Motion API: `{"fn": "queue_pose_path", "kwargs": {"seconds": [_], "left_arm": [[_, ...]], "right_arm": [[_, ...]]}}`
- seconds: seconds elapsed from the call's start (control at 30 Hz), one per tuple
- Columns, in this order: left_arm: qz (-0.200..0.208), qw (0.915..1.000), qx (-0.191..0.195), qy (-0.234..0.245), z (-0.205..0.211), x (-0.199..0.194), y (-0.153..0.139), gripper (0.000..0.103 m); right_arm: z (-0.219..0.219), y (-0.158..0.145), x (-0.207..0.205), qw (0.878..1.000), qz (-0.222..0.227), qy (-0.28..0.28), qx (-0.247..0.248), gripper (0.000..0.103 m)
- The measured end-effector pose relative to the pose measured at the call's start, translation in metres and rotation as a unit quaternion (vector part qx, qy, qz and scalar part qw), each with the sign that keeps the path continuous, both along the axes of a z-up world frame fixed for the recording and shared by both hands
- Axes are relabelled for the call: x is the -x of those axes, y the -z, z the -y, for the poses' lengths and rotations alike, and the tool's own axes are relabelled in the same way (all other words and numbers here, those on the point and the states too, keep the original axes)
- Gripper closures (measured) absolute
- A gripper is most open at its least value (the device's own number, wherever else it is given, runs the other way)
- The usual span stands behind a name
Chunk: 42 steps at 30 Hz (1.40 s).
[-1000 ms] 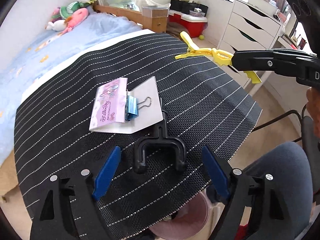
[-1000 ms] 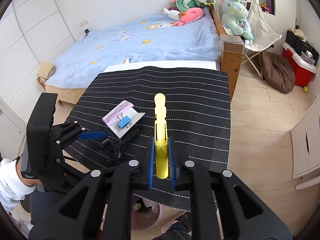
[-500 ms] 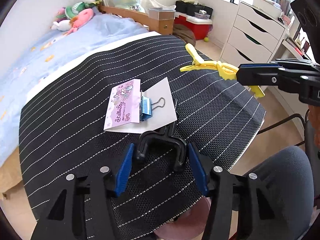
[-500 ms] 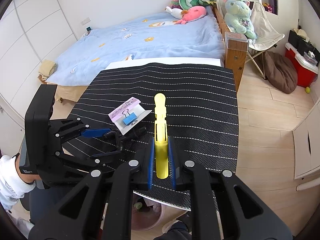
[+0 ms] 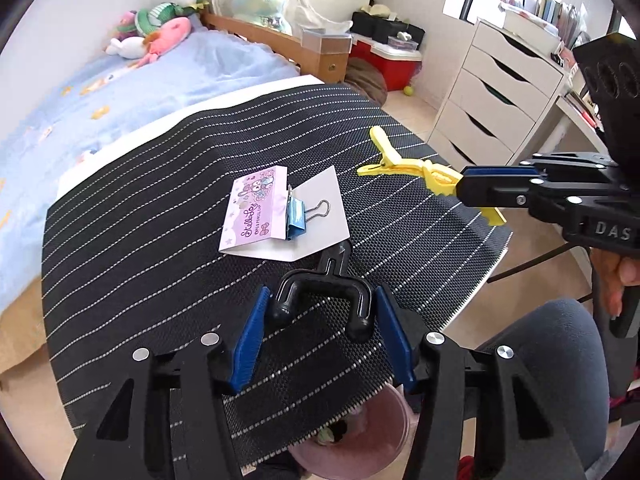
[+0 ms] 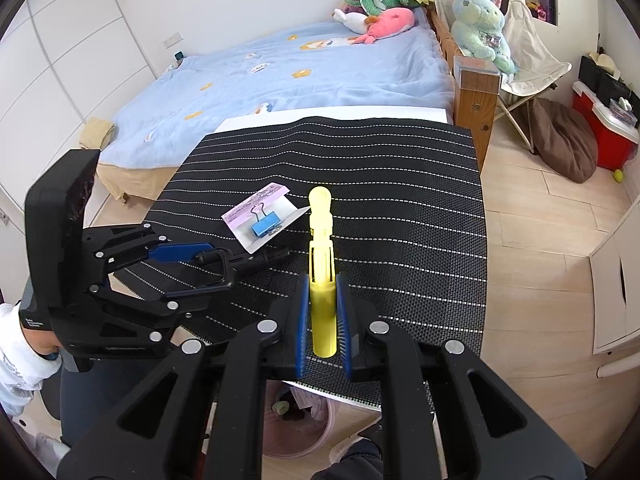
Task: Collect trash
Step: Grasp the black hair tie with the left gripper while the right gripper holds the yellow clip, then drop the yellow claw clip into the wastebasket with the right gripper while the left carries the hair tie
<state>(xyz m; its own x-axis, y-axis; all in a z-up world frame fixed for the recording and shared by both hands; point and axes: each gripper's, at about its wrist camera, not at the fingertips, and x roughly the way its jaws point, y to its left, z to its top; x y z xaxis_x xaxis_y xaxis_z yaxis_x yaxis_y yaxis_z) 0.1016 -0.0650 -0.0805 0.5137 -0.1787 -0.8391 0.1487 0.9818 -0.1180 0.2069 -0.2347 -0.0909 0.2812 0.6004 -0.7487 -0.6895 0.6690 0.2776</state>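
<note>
Black forked clip (image 5: 322, 294) sits clamped between the left gripper (image 5: 323, 334) pads on the counter (image 5: 132, 276). Right gripper (image 6: 323, 322) grips yellow clip (image 6: 322, 276), projecting forward above the counter.

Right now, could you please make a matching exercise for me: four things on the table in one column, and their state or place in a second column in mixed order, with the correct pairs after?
Things:
1. yellow clip
2. black U-shaped part
3. blue binder clip
4. pink bin

States or places:
A. clamped on the white and purple card
B. below the edge of the striped mat
C. held up by the right gripper
D. lying on the mat, between the fingers of the left gripper

Pairs: 1-C, 2-D, 3-A, 4-B
</note>
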Motion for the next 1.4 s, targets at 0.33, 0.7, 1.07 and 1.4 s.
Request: {"fn": "queue_pose_path", "kwargs": {"seconds": [0.33, 0.7, 1.07, 1.4], "left_arm": [[0.014, 0.9995, 0.019, -0.022, -0.017, 0.023, -0.014, 0.051], [0.032, 0.9978, 0.033, -0.048, -0.042, 0.042, -0.030, 0.051], [0.043, 0.9959, 0.043, -0.067, -0.060, 0.054, -0.038, 0.051], [0.058, 0.9952, 0.048, -0.063, -0.058, 0.074, -0.054, 0.051]], "right_arm": [[-0.007, -0.002, 0.015, 1.000, 0.000, -0.011, 0.003, 0.090], [-0.017, -0.011, 0.034, 1.000, 0.007, -0.028, 0.005, 0.090], [-0.028, -0.014, 0.045, 0.999, 0.007, -0.045, 0.007, 0.090], [-0.026, -0.027, 0.069, 0.998, 0.019, -0.066, 0.002, 0.090]]}}
